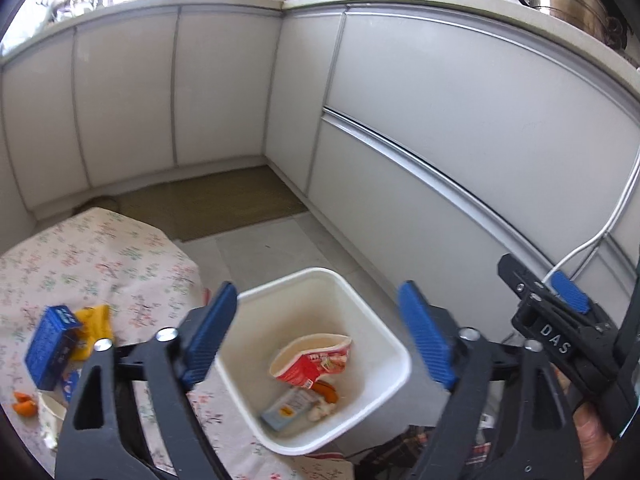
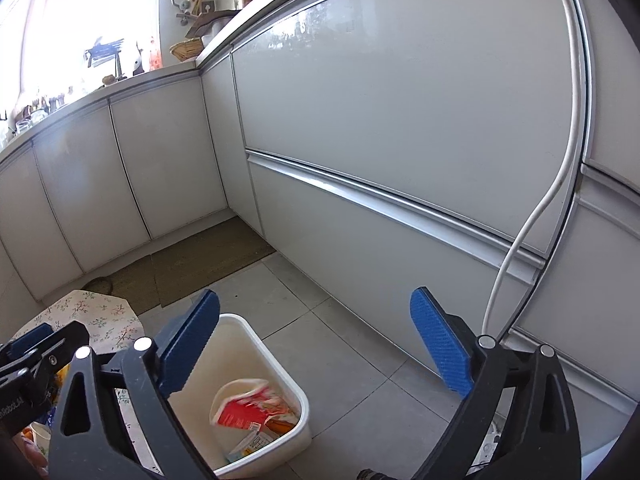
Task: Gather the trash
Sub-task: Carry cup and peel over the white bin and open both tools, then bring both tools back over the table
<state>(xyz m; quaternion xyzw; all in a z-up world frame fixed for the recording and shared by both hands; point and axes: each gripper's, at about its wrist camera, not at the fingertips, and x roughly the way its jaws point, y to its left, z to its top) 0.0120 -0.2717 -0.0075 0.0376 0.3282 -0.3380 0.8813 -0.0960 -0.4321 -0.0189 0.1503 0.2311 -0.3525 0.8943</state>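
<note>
White rectangular bin (image 1: 384, 344) on the tiled floor, against the table's edge, open-topped. Inside: crushed red-and-white cup (image 1: 316, 360) tilted on its side, pale blue carton (image 1: 286, 410) flat on the bottom, orange scrap (image 1: 329, 392) beside it. On the tablecloth: blue box (image 1: 50, 346), yellow wrapper (image 1: 94, 330), orange peel (image 1: 23, 403).

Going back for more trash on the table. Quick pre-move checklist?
1. Left gripper empty, jaws open: ok.
2. Right gripper empty, jaws open: ok.
3. Crushed red cup fully inside white bin: ok.
4. Bin has room for more: ok.
5. Trash left on floral tablecloth: not ok, blue box, yellow wrapper and orange peel remain.
6. Bin standing stable beside the table: cannot tell, base hidden.
</note>
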